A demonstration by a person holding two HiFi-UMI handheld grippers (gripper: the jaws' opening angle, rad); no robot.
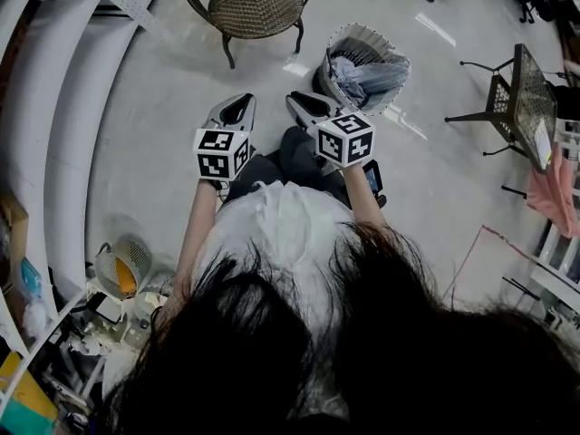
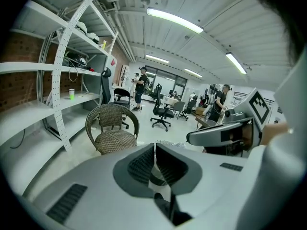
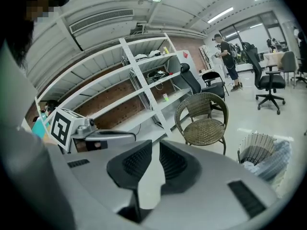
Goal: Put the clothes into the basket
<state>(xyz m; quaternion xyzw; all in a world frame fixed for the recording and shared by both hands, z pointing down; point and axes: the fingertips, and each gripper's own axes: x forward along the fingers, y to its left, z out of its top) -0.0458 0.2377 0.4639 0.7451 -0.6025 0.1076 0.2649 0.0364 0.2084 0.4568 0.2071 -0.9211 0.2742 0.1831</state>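
The white wire basket (image 1: 348, 34) stands on the floor just ahead and to the right of my grippers, with grey-blue clothes (image 1: 364, 76) piled in it. It also shows in the right gripper view as the basket (image 3: 256, 150) at the lower right. My left gripper (image 1: 243, 100) and right gripper (image 1: 294, 98) are held side by side above the person's knees, short of the basket. The left gripper (image 2: 155, 145) is shut with nothing in it. The right gripper (image 3: 155, 143) is also shut and empty.
A wicker chair (image 1: 256, 5) stands straight ahead, left of the basket. A black mesh table (image 1: 526, 98) and a pink cloth (image 1: 553, 193) on a rack are at the right. White shelving (image 1: 63, 125) curves along the left, with a small fan (image 1: 122, 270) beside it. People stand far off.
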